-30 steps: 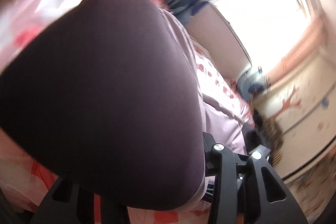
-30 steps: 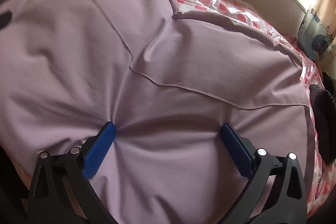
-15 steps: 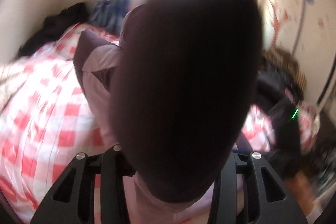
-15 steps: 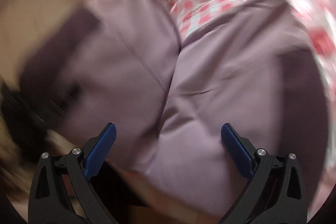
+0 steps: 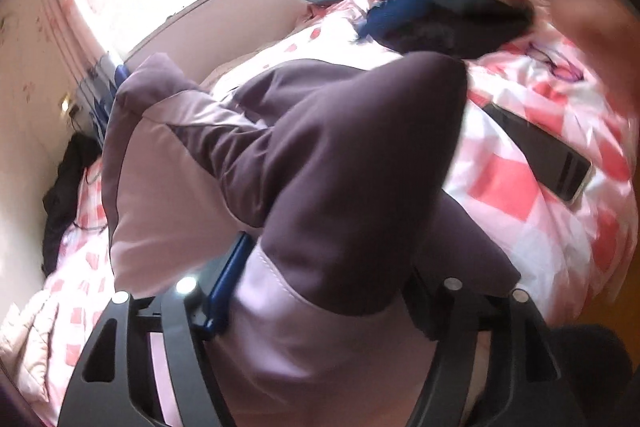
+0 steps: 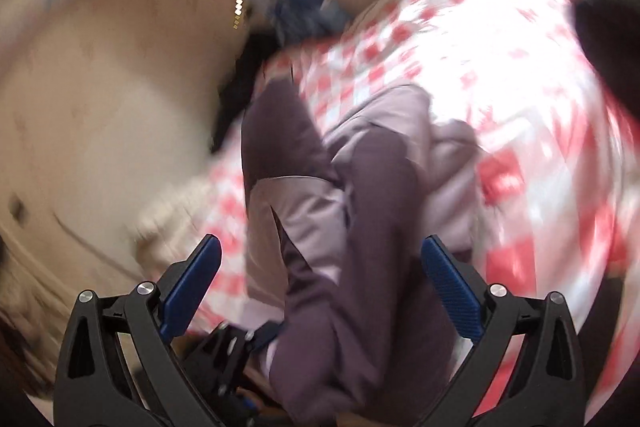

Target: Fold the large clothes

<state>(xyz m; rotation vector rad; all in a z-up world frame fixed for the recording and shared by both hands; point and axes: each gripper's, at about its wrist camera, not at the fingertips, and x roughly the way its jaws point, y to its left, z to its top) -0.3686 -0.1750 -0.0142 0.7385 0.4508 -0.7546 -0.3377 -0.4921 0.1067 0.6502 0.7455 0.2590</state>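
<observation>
- Left wrist view, far left: a dark garment (image 5: 66, 187) lay heaped against the wall at the edge of the bed (image 5: 516, 195), which wore a red-and-white checked cover.
- At centre, the two-tone purple jacket (image 5: 320, 187), pale lilac with dark plum panels, lay bunched on the bed and ran back between the fingers of the left gripper (image 5: 320, 291). Its jaws were opening with the cloth between them; the blue pad on the left finger stood beside the fabric, and the right pad was hidden under it, so a firm grip did not show.
- To the right, a dark phone (image 5: 540, 151) rested on the cover; farther off lay a pile of dark and blue clothes (image 5: 440, 15).
- Right wrist view, blurred: a pale wall filled the left side.
- At centre, the right gripper (image 6: 320, 267) hung released, its blue pads wide apart and clear of the jacket (image 6: 360, 227) below them.
- Near the bottom, the left gripper (image 6: 256, 335) showed at the jacket's near end.
</observation>
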